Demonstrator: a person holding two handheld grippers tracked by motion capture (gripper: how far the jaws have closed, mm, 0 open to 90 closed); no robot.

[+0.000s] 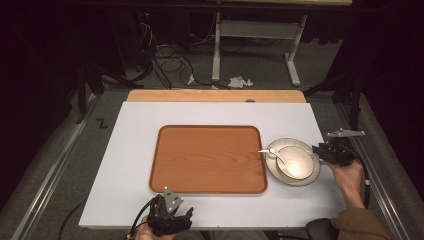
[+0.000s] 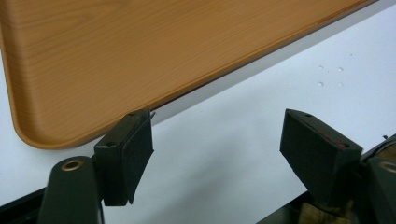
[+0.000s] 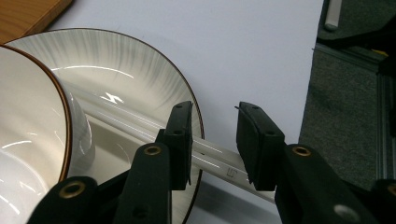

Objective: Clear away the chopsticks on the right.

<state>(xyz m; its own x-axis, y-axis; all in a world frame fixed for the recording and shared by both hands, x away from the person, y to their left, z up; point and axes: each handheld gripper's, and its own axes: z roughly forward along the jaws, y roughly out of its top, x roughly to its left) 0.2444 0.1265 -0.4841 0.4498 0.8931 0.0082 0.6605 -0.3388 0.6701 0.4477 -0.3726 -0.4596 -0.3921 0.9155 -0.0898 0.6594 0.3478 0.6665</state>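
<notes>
We saw two white plastic chopsticks (image 3: 140, 126) lying across a round white china plate with a thin brown rim (image 3: 140, 70). Their ends stuck out over the plate's edge, on the side by our right gripper (image 3: 214, 140). A white china bowl with a brown rim (image 1: 296, 161) sat on the plate too, with a white spoon (image 1: 274, 154) leaning in it. The plate stood on the white bench (image 1: 215, 112), just beside the flat wooden tray (image 1: 208, 159).

The right gripper's jaws stood partly apart, one on each side of the chopstick ends. They did not pinch them yet.

We thought the chopsticks were light, stiff and very smooth. They could roll or slip away, so we thought the best place to take hold was the part sticking out past the plate. The plate and bowl could break, so a soft touch was needed.

Our left gripper (image 2: 215, 144) was spread wide and held nothing, near the tray's front edge.
</notes>
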